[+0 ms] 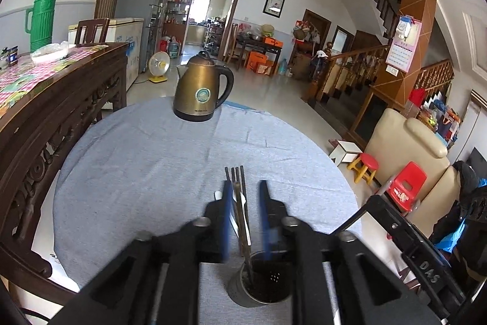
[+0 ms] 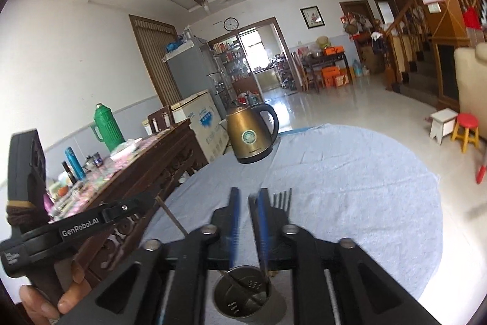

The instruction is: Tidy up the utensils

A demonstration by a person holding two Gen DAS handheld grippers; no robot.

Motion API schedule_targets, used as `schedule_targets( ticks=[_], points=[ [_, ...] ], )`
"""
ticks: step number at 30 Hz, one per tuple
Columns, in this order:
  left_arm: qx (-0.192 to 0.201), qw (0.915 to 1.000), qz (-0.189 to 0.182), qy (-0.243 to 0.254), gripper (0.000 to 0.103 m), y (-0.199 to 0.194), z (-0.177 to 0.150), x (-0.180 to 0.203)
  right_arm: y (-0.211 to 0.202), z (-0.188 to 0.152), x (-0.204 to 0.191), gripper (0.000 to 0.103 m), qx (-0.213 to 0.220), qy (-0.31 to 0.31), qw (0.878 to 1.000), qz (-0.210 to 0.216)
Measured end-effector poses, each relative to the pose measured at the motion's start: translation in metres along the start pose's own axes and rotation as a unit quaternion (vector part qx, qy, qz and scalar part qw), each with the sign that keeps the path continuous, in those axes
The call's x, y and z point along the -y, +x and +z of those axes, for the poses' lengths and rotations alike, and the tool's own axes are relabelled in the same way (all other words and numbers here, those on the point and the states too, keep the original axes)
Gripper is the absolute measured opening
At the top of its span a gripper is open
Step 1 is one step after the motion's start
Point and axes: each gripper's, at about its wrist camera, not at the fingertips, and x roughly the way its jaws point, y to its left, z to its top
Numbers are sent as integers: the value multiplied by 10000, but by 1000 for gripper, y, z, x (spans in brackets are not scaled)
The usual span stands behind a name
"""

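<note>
Left wrist view looks down its own blue-padded fingers at a perforated metal utensil holder (image 1: 258, 282) standing on the grey-blue tablecloth (image 1: 152, 160), at about 6 o'clock in the frame. The left gripper (image 1: 245, 194) has its fingers spread, with a clear gap between the pads. A brown chopstick (image 1: 242, 221) leans up out of the holder through that gap, close to the left pad; whether it touches that pad I cannot tell. A row of dark chopsticks (image 1: 235, 175) lies on the cloth just beyond the fingertips, toward 12 o'clock, and something white shows beside them, too hidden to name. A brass-coloured electric kettle (image 1: 201, 90) stands well apart at the far edge of the table, at 12 o'clock.

In the right wrist view the right gripper (image 2: 247, 203) hovers over the same holder (image 2: 243, 300), fingers standing slightly apart. A thin dark utensil (image 2: 262, 249) runs along the right pad and down into the cup; it looks lowered rather than pinched, though I cannot tell for certain. The dark chopsticks (image 2: 281, 198) on the cloth lie at 1 o'clock from the fingertips.

Both grippers sit directly above the holder, which suits dropping long utensils in end-first. My judgement is that sorting is partway done, with the chopsticks on the cloth not yet collected.
</note>
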Motion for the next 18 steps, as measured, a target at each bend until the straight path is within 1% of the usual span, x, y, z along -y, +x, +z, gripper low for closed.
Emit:
schedule_targets(
  ticks=[1, 2, 3, 5, 6, 7, 12, 15, 18],
  points=[
    [52, 10000, 55, -30, 45, -2, 0, -2, -2, 0, 1, 39, 47, 57, 10000, -4],
    [141, 9998, 112, -61, 49, -6, 0, -5, -4, 0, 1, 50, 128, 89, 9999, -26],
    [196, 9997, 151, -74, 52, -9, 0, -7, -7, 1, 2, 53, 241, 113, 9996, -40],
    [296, 9991, 285, -65, 53, -14, 1, -11, -15, 2, 5, 54, 471, 152, 9988, -53],
    [345, 9986, 392, -41, 57, -17, 1, -13, -18, 2, 7, 54, 541, 173, 9984, -82],
    [395, 9979, 506, -19, 63, -19, 1, -14, -19, 2, 9, 54, 582, 201, 9980, -106],
    [660, 9929, 989, -30, 76, -34, -2, -30, -22, 6, 28, 54, 679, 516, 9959, -313],
    [678, 9898, 1249, -65, 78, -36, -6, -42, -23, 8, 43, 54, 655, 713, 9941, -492],
    [540, 9874, 1468, -223, 79, -30, -8, -60, -23, 11, 58, 54, 614, 948, 9918, -595]
  ],
)
